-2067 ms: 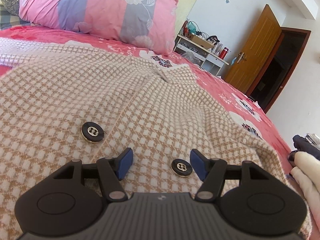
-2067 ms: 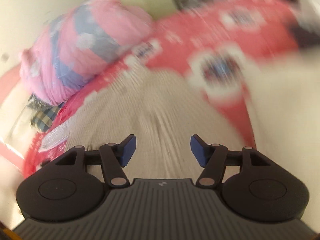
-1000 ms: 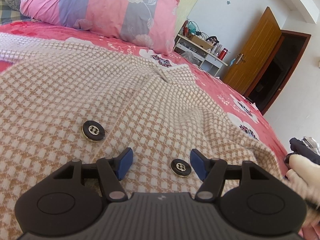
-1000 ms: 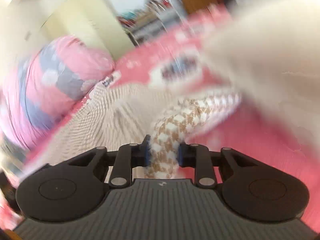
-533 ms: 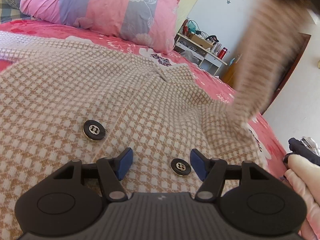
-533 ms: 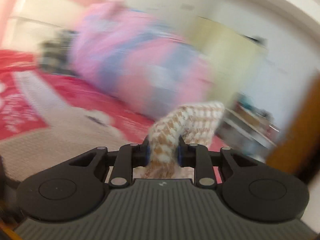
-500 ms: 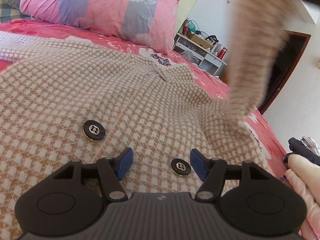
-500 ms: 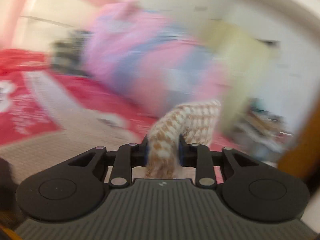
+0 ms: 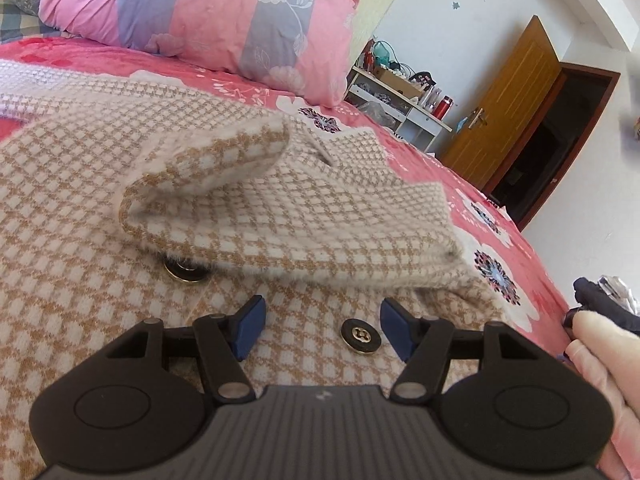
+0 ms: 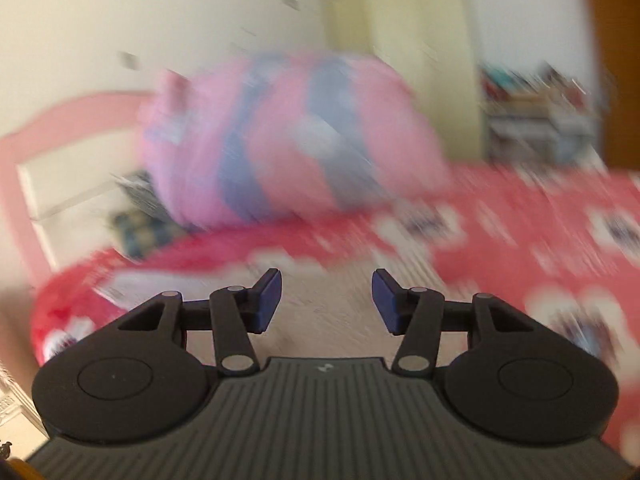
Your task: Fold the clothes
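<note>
1. Left gripper (image 9: 321, 328): blue fingertips (image 9: 249, 327) spread apart over the checked cardigan (image 9: 80, 216), nothing pinched between them.
2. Between those fingertips, nearer the right-hand one: a round dark button (image 9: 361, 336) with a metal centre, lying flat on the knit.
3. Just beyond the button: the folded-over sleeve (image 9: 304, 220), laid crosswise on the cardigan's front, cuff end curled up toward the upper left.
4. Under the sleeve's near edge, up and left of the button: a second button (image 9: 185, 273), half covered.
5. Beyond the sleeve: the collar point (image 9: 352, 148), then the red floral bedspread (image 9: 496, 208).
6. Far behind the button, at the head of the bed: a pink and grey flowered quilt bundle (image 9: 208, 12).
7. Right of the button, at the frame edge: a pale sleeve-clad arm of the person (image 9: 608, 360), with dark cloth (image 9: 600, 300) just above it.
8. Further off to the upper right of the button: a white shelf with clutter (image 9: 404, 100) and a brown wooden door (image 9: 508, 100).
9. Right gripper (image 10: 326, 300): jaws parting, nothing between the fingertips (image 10: 268, 300), held clear above the cardigan; view heavily smeared.
10. Under the right gripper: only a blurred pale stretch of the cardigan, red bedspread around it, quilt bundle behind.
</note>
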`<action>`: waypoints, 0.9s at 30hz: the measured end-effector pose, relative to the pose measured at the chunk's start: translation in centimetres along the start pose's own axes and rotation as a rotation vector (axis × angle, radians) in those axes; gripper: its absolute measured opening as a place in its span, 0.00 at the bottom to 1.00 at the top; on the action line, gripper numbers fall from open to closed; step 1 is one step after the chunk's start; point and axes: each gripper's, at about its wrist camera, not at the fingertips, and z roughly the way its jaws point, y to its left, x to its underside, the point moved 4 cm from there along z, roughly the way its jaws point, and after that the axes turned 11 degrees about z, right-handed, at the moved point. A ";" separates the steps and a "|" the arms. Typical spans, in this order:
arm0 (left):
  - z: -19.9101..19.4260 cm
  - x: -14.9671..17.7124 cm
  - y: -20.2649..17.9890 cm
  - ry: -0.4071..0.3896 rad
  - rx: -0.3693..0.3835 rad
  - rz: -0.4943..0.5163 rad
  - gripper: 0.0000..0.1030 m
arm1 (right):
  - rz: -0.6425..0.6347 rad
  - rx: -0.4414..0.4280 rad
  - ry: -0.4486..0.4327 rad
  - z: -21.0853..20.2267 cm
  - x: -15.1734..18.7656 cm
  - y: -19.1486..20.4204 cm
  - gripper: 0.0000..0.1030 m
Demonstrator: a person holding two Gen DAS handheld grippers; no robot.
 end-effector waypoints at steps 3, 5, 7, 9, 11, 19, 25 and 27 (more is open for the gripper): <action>-1.2 0.1 0.3 -0.030 0.016 -0.004 0.63 | 0.037 0.131 0.081 -0.4 6.2 -4.6 0.48; -2.2 0.1 0.3 -0.048 0.026 0.005 0.63 | 0.099 0.191 0.136 -0.5 10.3 -7.1 0.48; -3.5 -0.3 0.2 -0.061 0.004 0.031 0.63 | 0.206 0.208 0.189 -0.3 13.8 -9.2 0.49; -5.0 -1.3 0.1 -0.079 -0.035 0.069 0.63 | 0.310 0.205 0.227 0.1 16.8 -10.5 0.51; -6.2 -2.5 0.1 -0.097 -0.085 0.121 0.63 | 0.366 0.173 0.222 -0.2 18.3 -11.3 0.52; 0.7 -6.8 -1.3 0.020 -0.475 0.577 0.64 | 0.339 0.056 0.144 0.1 19.7 -10.9 0.67; 0.3 -9.4 3.8 -0.077 -0.493 0.183 0.21 | 0.345 -0.001 0.103 -0.9 20.2 -11.3 0.68; -2.1 -9.4 7.2 -0.173 -0.495 -0.060 0.20 | 0.380 -0.026 0.095 -1.1 20.2 -11.8 0.68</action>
